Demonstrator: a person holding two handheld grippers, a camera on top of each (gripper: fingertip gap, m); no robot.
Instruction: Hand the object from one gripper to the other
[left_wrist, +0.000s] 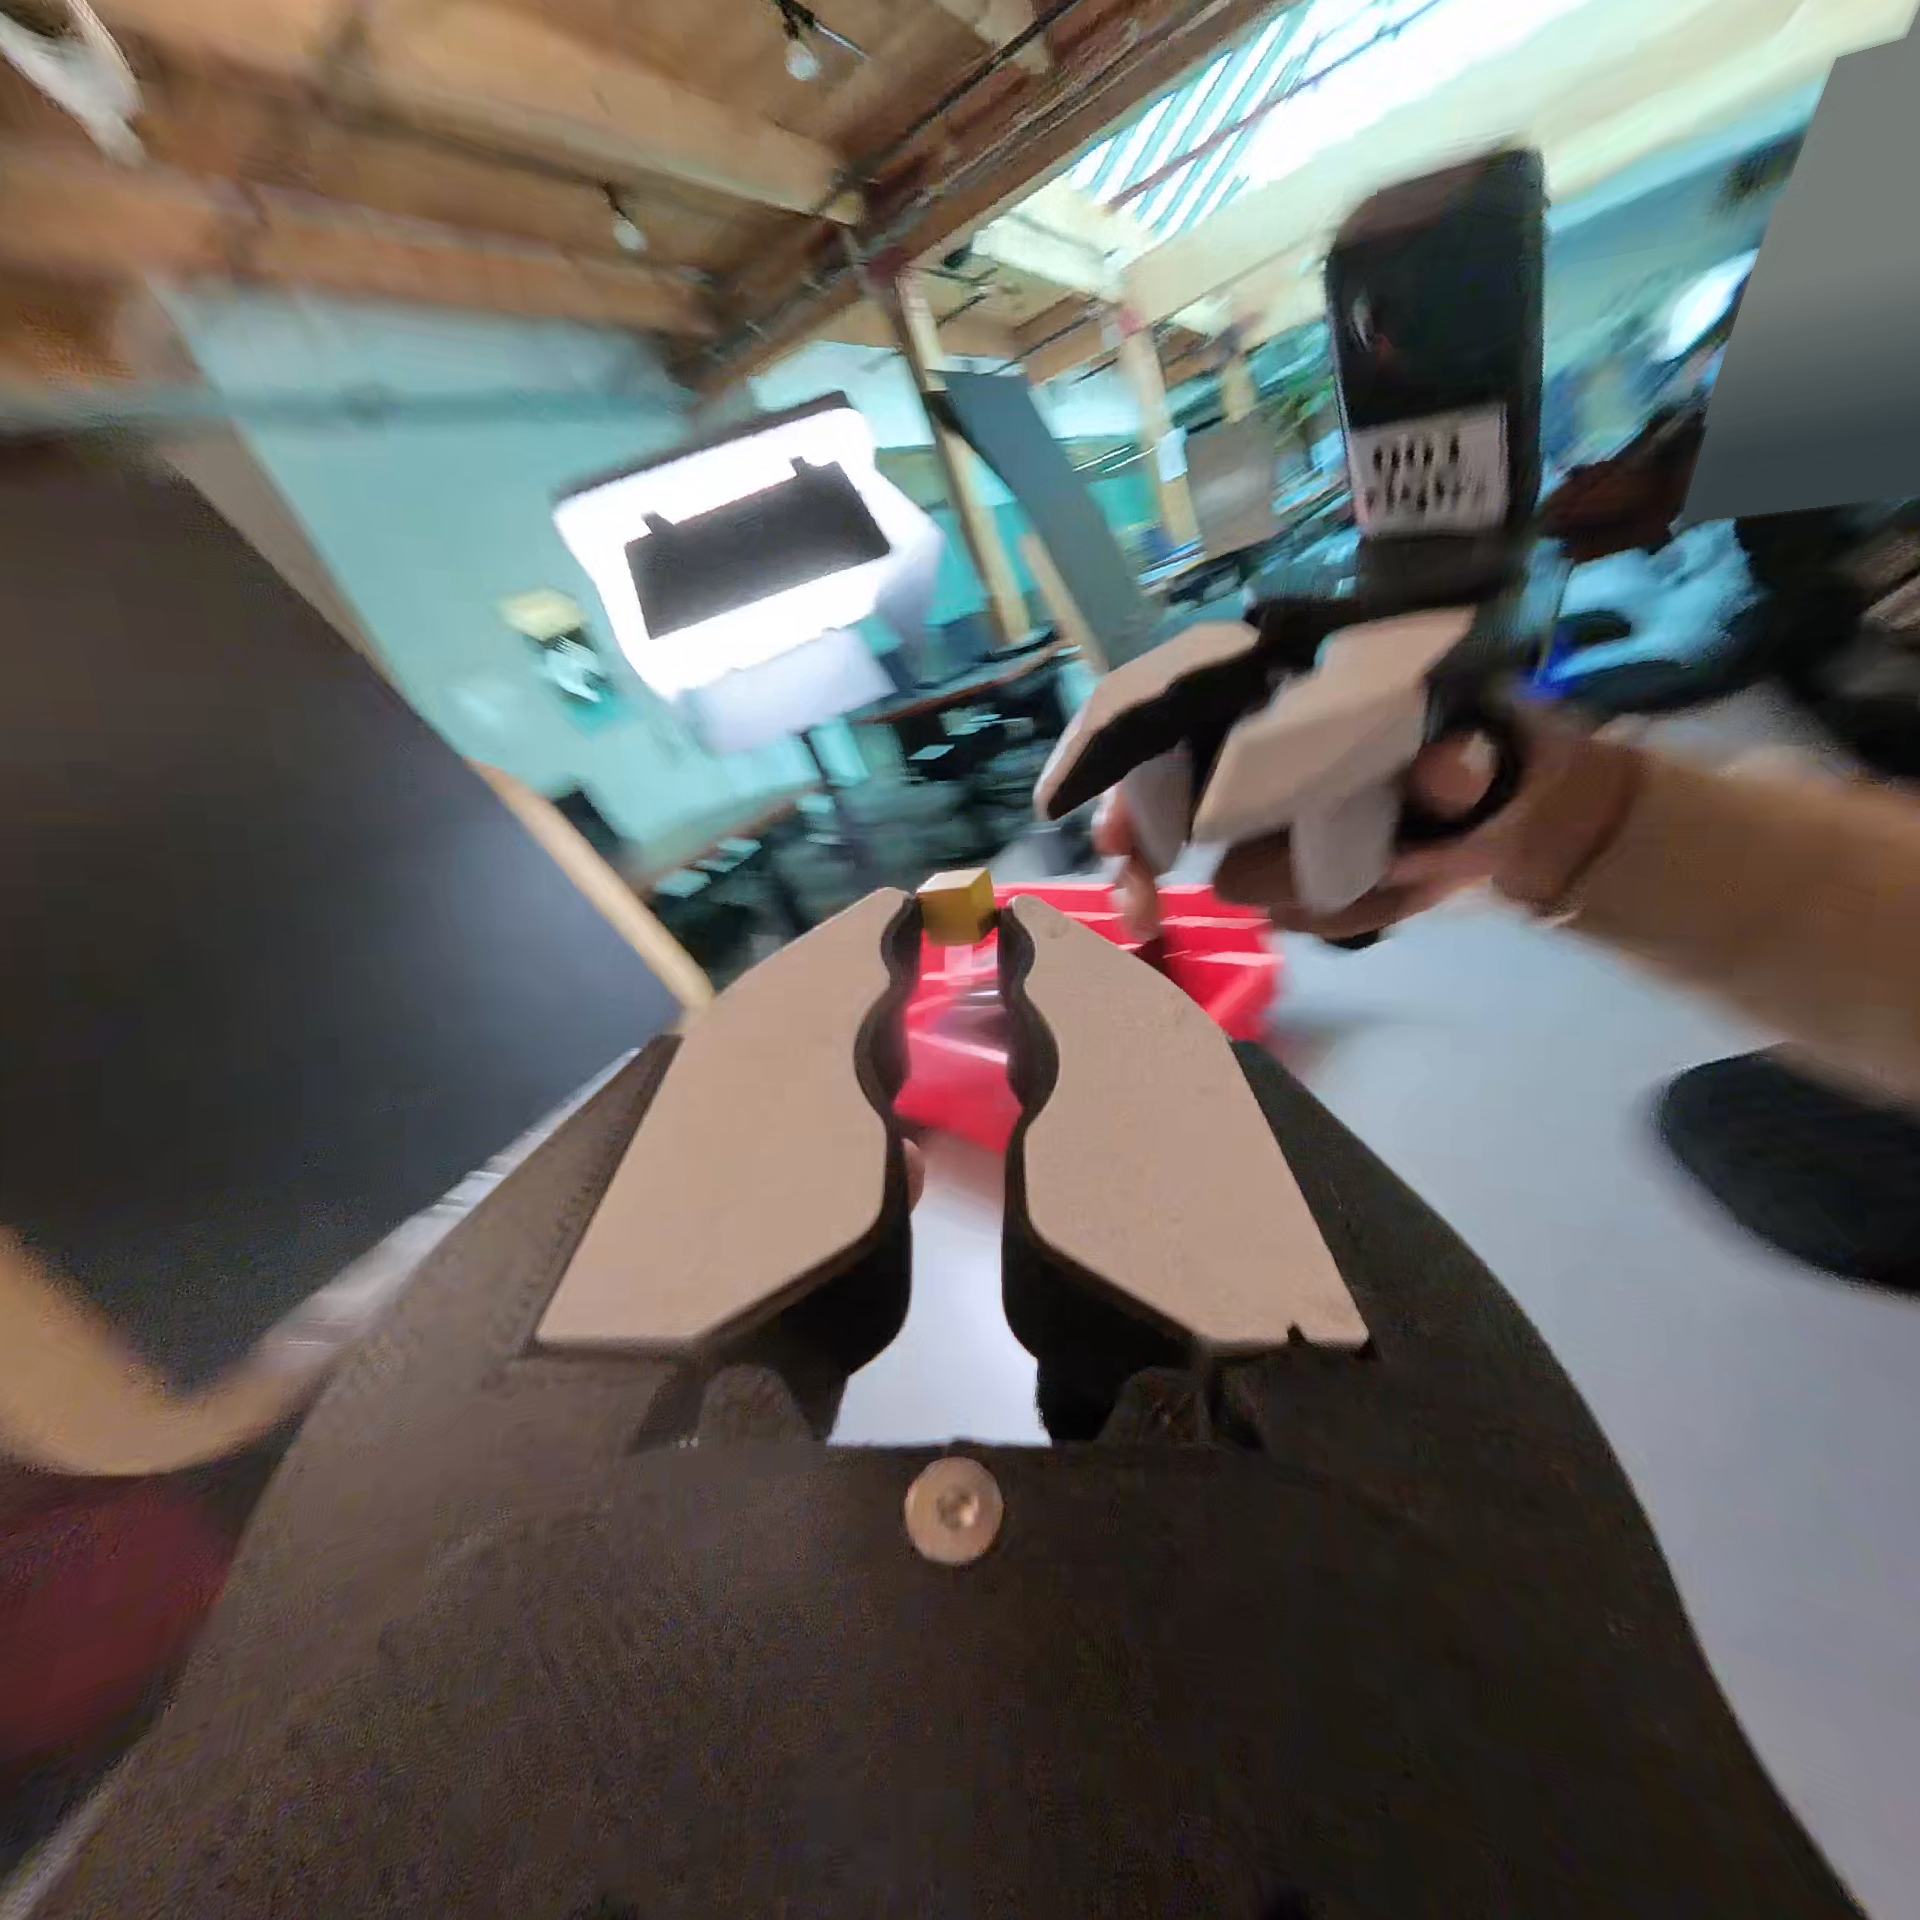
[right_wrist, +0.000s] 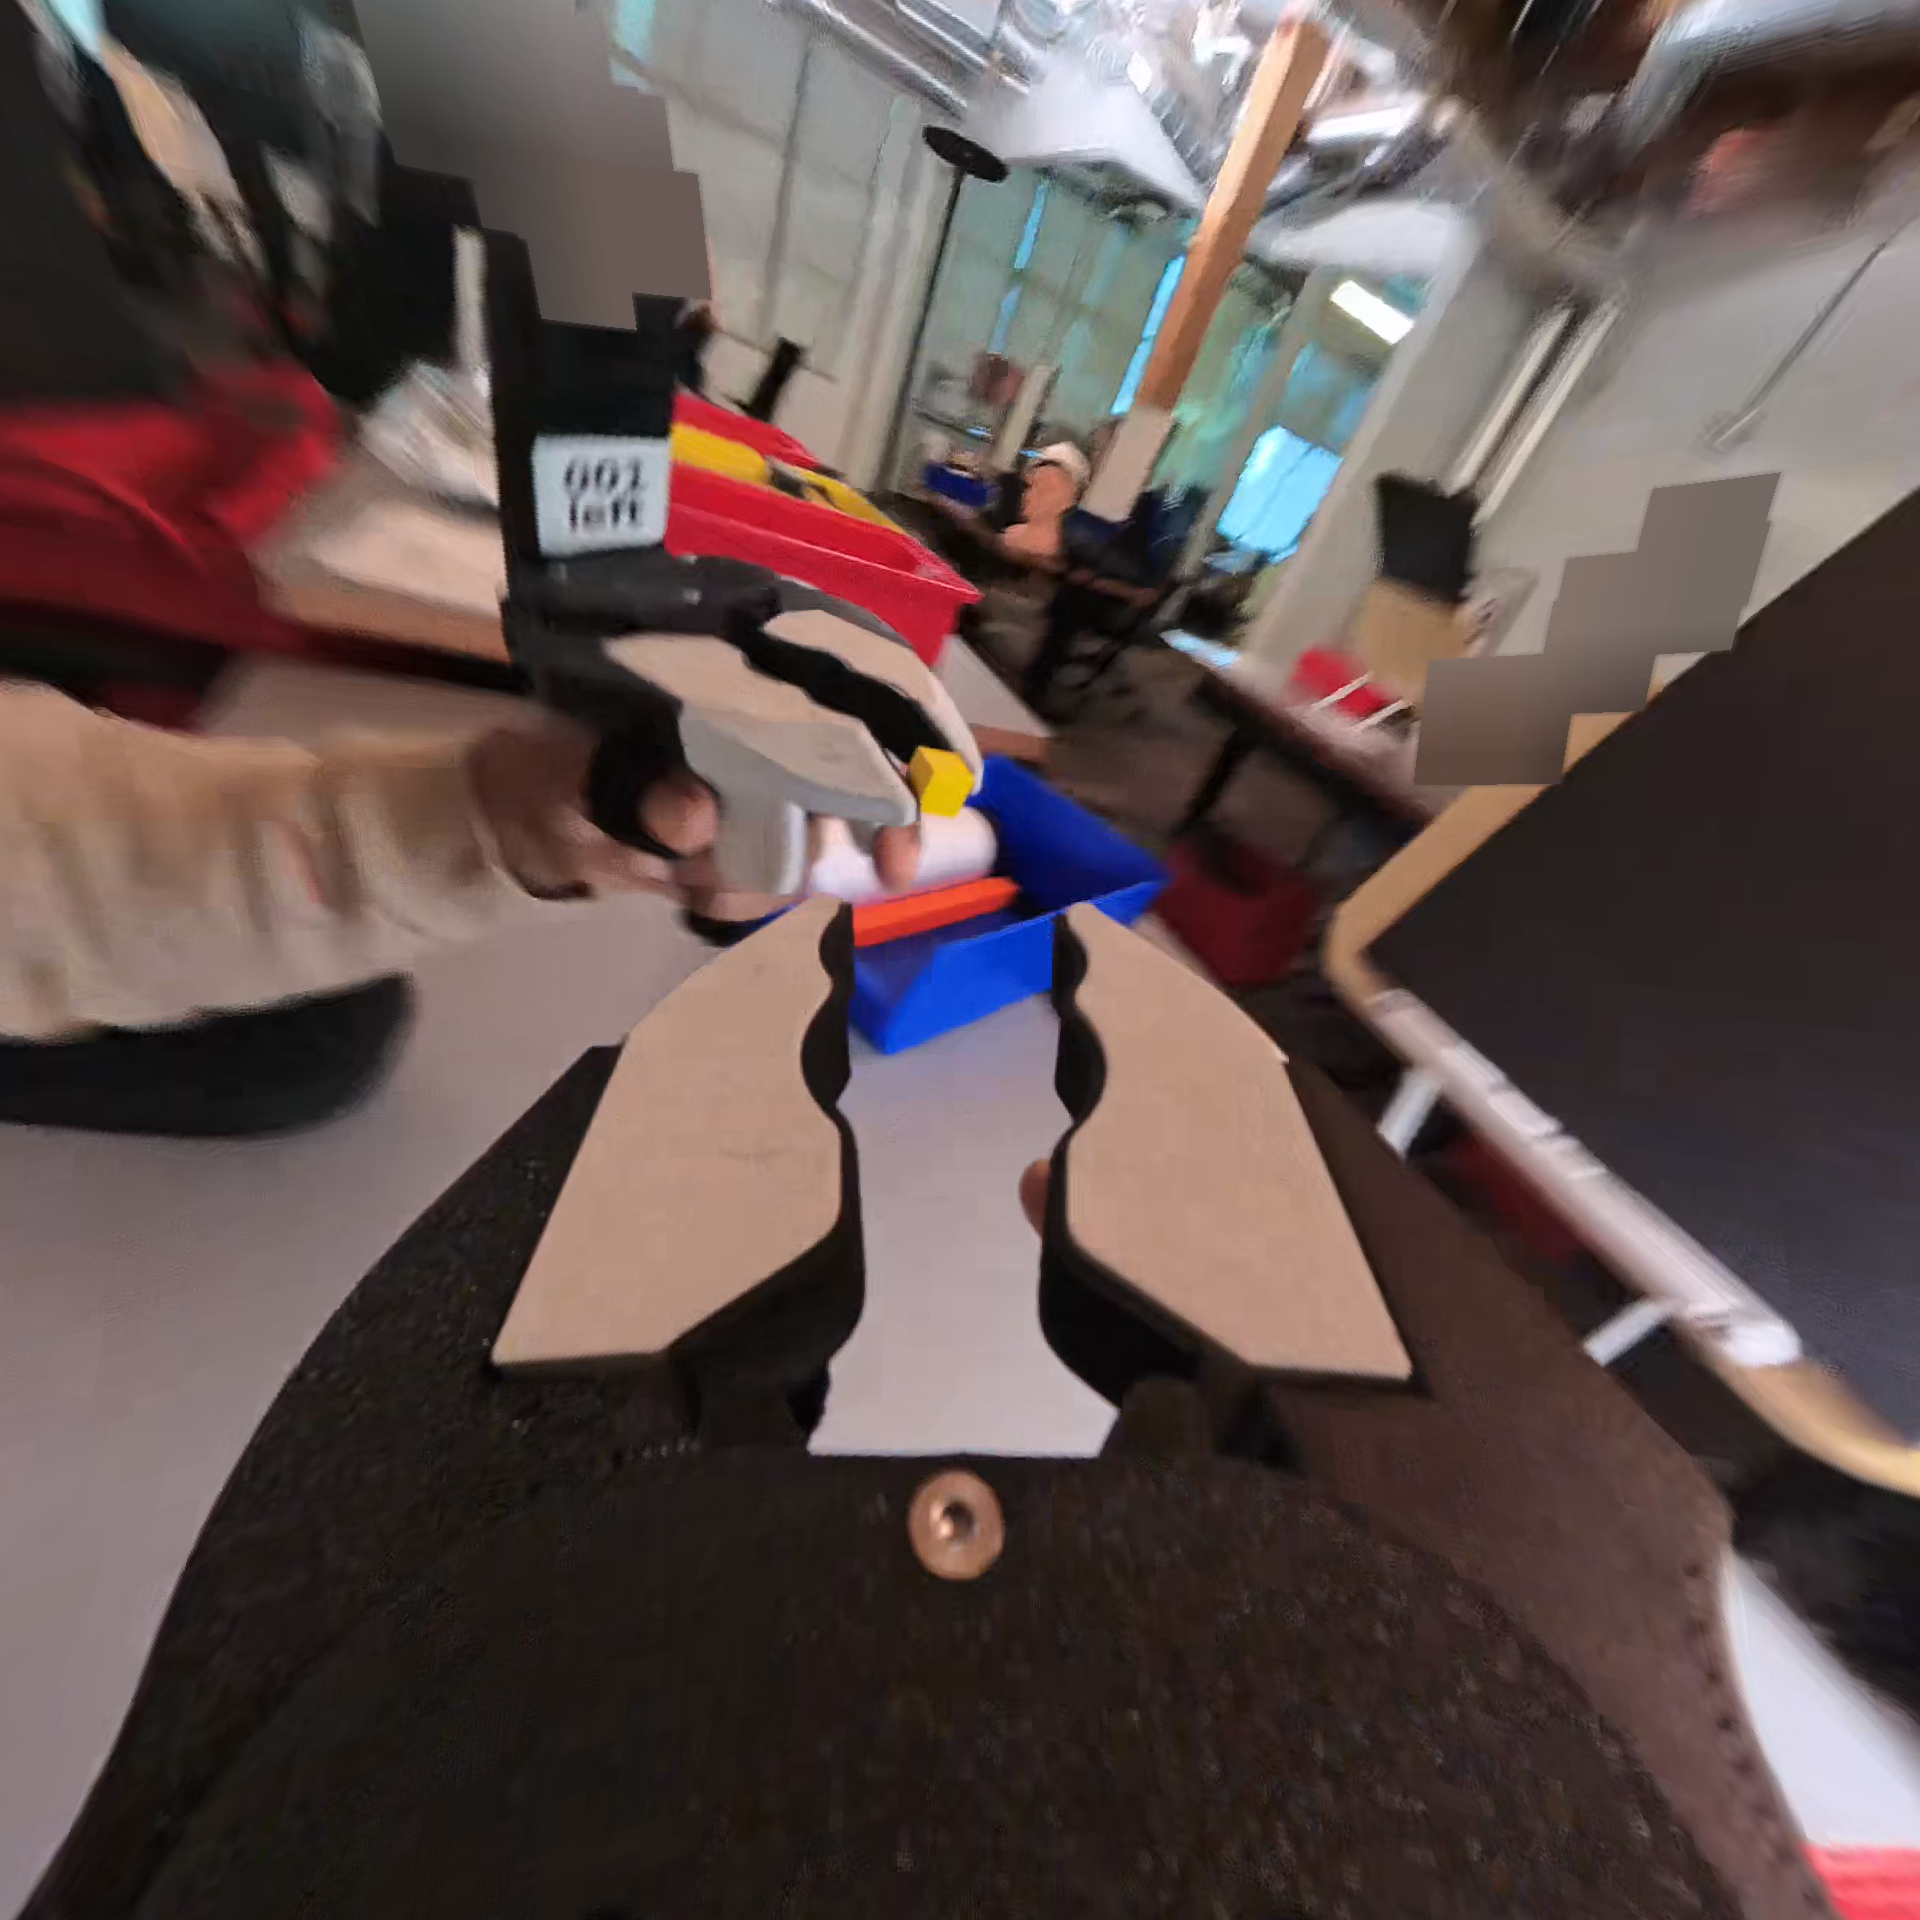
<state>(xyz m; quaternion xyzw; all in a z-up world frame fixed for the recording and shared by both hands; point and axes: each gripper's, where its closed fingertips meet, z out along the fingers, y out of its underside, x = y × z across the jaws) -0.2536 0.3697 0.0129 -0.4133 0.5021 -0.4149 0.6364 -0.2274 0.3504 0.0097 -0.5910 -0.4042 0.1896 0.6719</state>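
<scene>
A small yellow cube (left_wrist: 954, 906) is pinched between the fingertips of my left gripper (left_wrist: 954, 920), held up above the table. It also shows in the right wrist view (right_wrist: 941, 779), at the tip of the left gripper (right_wrist: 935, 790). My right gripper (right_wrist: 948, 925) is open and empty, its tips below and a little in front of the cube, apart from it. In the left wrist view the right gripper (left_wrist: 1127, 790) is at the upper right, held in a hand, its fingers apart.
A red bin (left_wrist: 1216, 961) stands on the white table (left_wrist: 1507, 1195) beyond the left gripper. A blue bin (right_wrist: 997, 956) holding an orange bar (right_wrist: 930, 909) and a white roll lies ahead of the right gripper. Red and yellow trays (right_wrist: 821, 530) are farther back. A dark panel (right_wrist: 1662, 935) stands at the right.
</scene>
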